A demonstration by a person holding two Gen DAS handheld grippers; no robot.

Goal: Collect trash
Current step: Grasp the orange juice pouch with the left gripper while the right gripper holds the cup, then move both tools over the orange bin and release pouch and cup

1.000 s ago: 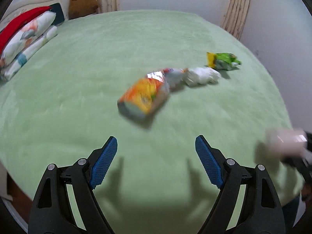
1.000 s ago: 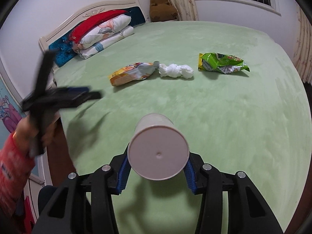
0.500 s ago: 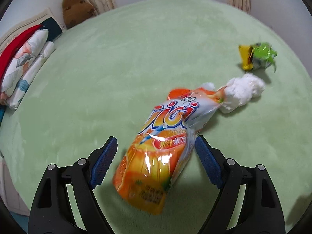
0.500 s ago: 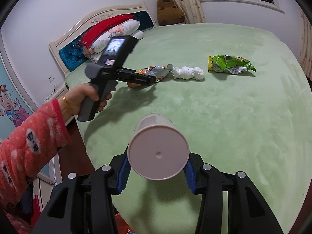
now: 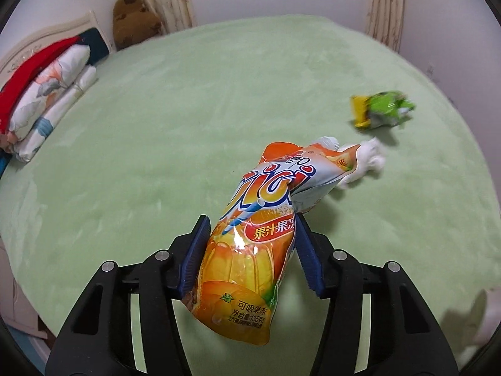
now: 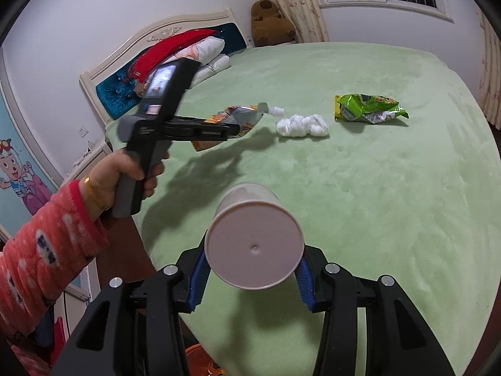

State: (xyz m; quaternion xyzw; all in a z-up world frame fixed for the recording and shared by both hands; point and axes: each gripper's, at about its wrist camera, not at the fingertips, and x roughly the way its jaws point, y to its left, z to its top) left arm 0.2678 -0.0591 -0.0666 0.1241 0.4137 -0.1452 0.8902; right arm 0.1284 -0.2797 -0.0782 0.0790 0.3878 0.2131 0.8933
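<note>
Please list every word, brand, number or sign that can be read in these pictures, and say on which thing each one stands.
"CiCi": brand in large letters on the orange plastic jelly pouch clamped in the left tool.
"果汁果冻": red label on the same pouch, last character partly hidden.
"可吸果冻": near its lower end.
"净含量:135克": below that; the line beneath is too small to read.
Green crinkled snack bag: print too small to read.
White paper cup in the right tool: no text visible.

The left gripper (image 5: 250,250) has its blue-padded fingers (image 5: 195,253) pressed on both sides of a glossy orange plastic juice-jelly pouch (image 5: 250,250), above the green plush bed cover (image 5: 156,125). Just beyond the pouch's spout lies a crumpled white tissue wad (image 5: 366,163); farther beyond it, a blurred green-and-yellow snack wrapper (image 5: 380,109)
</note>
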